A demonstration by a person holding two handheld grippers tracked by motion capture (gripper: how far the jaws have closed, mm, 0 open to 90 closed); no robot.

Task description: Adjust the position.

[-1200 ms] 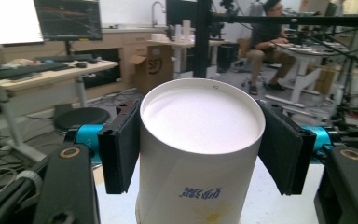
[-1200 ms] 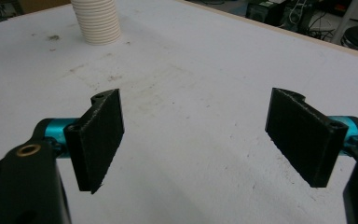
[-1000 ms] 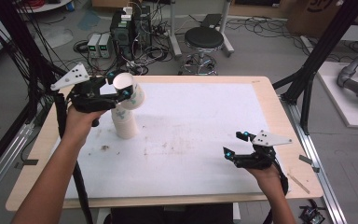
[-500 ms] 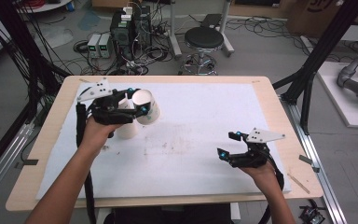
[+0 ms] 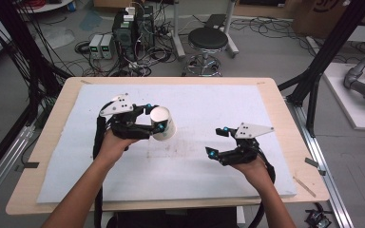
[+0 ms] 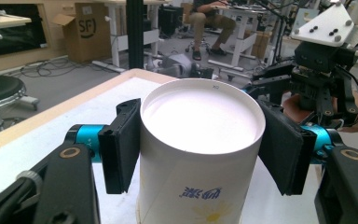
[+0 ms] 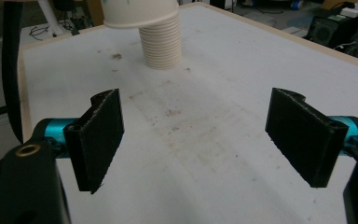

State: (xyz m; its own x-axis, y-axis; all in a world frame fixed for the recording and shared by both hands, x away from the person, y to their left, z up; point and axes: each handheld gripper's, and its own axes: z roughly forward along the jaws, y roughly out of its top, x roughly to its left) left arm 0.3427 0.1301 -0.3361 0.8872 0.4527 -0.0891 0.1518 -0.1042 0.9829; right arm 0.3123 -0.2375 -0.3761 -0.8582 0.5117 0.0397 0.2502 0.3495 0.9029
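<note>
**Cup held off the table**

A white paper cup [image 5: 163,123] with a flower print is clamped by the left hand-held gripper [image 5: 148,122], raised at nine o'clock over the white-covered table [image 5: 218,99]. The right hand-held gripper [image 5: 217,141] is held wide open, empty, at four o'clock.

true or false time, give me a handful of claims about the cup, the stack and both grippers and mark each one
1. The left gripper clamps a paper cup. True.
2. The right gripper holds a cup. False: its jaws stand wide apart with only the table between them.
3. A stack of cups stands on the white mat. True.
4. The held cup is plain white. False: the left gripper view shows blue lettering and a yellow flower on it.
5. A black stool stands beyond the table. True.
</note>
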